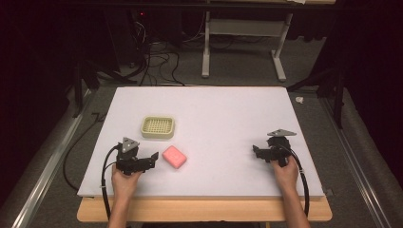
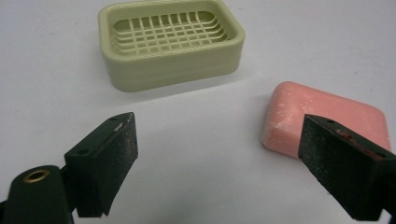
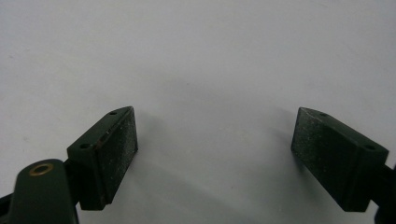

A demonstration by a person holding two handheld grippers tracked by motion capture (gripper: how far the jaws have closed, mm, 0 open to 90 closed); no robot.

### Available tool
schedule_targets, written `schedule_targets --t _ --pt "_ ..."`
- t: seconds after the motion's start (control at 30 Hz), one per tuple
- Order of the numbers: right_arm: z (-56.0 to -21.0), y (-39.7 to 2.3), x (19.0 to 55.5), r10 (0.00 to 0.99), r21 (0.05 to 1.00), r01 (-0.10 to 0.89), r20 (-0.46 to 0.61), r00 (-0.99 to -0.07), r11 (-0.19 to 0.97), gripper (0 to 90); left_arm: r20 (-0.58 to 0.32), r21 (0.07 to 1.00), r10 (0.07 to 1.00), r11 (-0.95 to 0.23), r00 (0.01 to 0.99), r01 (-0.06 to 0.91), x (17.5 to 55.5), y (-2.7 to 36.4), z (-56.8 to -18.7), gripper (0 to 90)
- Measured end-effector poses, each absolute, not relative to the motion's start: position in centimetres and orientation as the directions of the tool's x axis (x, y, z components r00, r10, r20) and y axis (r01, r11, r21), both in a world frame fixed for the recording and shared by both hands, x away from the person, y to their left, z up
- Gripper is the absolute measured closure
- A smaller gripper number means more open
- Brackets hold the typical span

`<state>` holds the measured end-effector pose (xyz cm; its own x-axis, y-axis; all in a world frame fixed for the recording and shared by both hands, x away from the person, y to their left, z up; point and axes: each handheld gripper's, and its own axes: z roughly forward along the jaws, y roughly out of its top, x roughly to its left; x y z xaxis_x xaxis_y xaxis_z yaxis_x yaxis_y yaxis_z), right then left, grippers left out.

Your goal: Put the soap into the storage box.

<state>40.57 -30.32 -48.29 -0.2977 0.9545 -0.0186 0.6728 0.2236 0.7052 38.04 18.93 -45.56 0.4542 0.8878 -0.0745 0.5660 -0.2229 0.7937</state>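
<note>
A person works at a white worktop [image 1: 223,109] with 2 handheld grippers. The left gripper [image 1: 151,159] rests near the front edge, its fingers [image 2: 109,158] spread wide open and empty. A pink bar of soap [image 1: 175,157] lies flat on the worktop just beyond and to the right of those fingers, close but not touching. In the left gripper view the soap [image 2: 322,116] sits partly behind the right-hand finger, its long axis running slantwise across the line of reach, so the fingers likely need to shift right and turn to straddle its short sides. A pale green soap dish [image 2: 170,42] with a slotted floor stands empty farther ahead and to the left, apart from the soap. Nothing lies between the fingers and soap. The right gripper [image 1: 259,153] rests well apart, fingers [image 3: 109,156] open over bare worktop, far less handy.
</note>
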Motion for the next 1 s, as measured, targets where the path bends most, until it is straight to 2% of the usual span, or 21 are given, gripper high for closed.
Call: schedule_targets --t 1.0 --pt "-48.3 -30.3 40.6 0.954 0.705 0.673 -0.018 -0.298 0.223 15.1 -0.071 0.787 0.83 -0.295 0.554 0.543 37.4 15.4 -45.1 10.4"
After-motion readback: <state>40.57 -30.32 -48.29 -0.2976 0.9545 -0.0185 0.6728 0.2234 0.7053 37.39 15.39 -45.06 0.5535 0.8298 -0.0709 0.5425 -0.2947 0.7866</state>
